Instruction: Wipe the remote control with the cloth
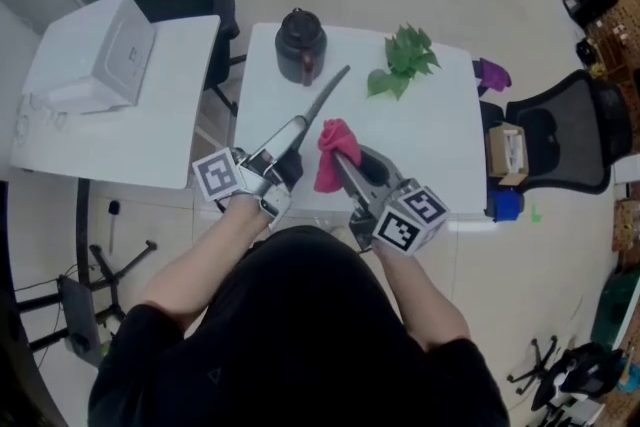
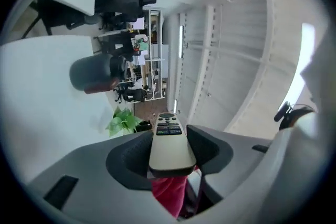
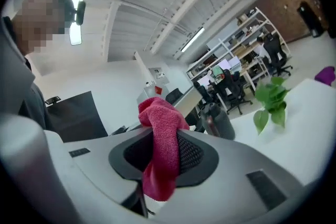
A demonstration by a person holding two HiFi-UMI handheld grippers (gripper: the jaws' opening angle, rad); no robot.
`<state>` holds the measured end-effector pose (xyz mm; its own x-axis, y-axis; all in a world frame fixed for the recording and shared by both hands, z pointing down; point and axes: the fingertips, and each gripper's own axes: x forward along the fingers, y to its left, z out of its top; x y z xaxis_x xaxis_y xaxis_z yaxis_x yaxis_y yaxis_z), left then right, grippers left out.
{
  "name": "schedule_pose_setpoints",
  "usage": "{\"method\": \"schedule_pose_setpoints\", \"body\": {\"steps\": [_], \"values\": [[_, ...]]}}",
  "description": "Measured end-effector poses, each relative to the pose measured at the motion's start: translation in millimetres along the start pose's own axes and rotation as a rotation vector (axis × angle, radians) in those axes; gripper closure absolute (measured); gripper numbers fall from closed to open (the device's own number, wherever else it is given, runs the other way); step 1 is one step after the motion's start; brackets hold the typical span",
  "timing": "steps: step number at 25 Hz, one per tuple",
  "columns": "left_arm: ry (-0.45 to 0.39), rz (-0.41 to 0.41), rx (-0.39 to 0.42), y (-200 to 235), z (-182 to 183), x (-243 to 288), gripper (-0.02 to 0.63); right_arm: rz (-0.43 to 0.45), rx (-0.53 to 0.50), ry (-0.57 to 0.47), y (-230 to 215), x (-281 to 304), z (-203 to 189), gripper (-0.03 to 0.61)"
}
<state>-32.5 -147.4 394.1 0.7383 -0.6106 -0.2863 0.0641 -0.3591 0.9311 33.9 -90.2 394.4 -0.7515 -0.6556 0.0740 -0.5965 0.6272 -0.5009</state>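
Left gripper was clamped on the near end of the remote, one jaw pad on each long edge, with the button face toward that gripper's camera. The remote was off the table, held over its near part, its far end slanting out toward the dark pot. Right gripper was pinching the red cloth at mid-length: a bunched head stood above the jaws and a limp tail hung below them. The cloth sat just beside the gripped end of the remote, and in the left gripper view it showed under that end. Contact between the two could not be confirmed from any view. The plant stood well apart and played no part. Handling judgement: the remote looked stiff, light and smooth-sided, so likely slippery. Held only at its end, it would act as a long lever and could twist in the pads under sideways wiping pressure. A hold nearer the middle would be steadier but would cover more of the surface. The buttons probably needed only light strokes along the length. The cloth looked soft and floppy, so the bunched head seemed the best part to press with.
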Motion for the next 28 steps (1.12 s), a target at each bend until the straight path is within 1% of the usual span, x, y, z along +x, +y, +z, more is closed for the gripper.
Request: {"method": "schedule_pose_setpoints", "body": {"steps": [2,5,7,11,16,19,21,23,25,28], "values": [[-0.013,-0.026,-0.039,-1.7,-1.9,0.0,0.403,0.036,0.029,0.043,6.9,10.6,-16.9,0.480],[0.032,-0.036,-0.068,-3.1,-13.9,-0.4,0.403,0.054,0.062,0.048,6.1,18.2,-21.0,0.482],[0.077,-0.044,-0.075,-5.1,-22.1,-1.2,0.403,0.033,0.066,0.019,-3.9,16.3,-11.0,0.482],[0.158,-0.066,-0.068,-12.3,-36.4,-5.8,0.404,-0.036,0.058,-0.063,-34.1,2.6,21.7,0.483],[0.211,-0.085,-0.084,-15.2,-48.3,-10.9,0.405,-0.108,0.046,-0.144,-65.1,-15.2,58.7,0.483],[0.206,-0.081,-0.093,-11.8,-49.5,-10.7,0.405,-0.117,0.030,-0.160,-65.5,-20.8,65.4,0.483],[0.179,-0.078,-0.102,-9.0,-44.0,-9.0,0.405,-0.101,0.015,-0.150,-55.3,-19.6,61.2,0.483],[0.138,-0.076,-0.106,-6.9,-33.7,-6.8,0.405,-0.060,-0.002,-0.107,-36.4,-13.2,46.6,0.483],[0.100,-0.075,-0.102,-7.1,-22.6,-3.9,0.405,-0.004,-0.025,-0.038,-13.2,-3.4,24.7,0.483],[0.078,-0.075,-0.089,-9.6,-13.1,0.8,0.405,0.065,-0.053,0.047,14.0,9.5,-1.8,0.483]]}}
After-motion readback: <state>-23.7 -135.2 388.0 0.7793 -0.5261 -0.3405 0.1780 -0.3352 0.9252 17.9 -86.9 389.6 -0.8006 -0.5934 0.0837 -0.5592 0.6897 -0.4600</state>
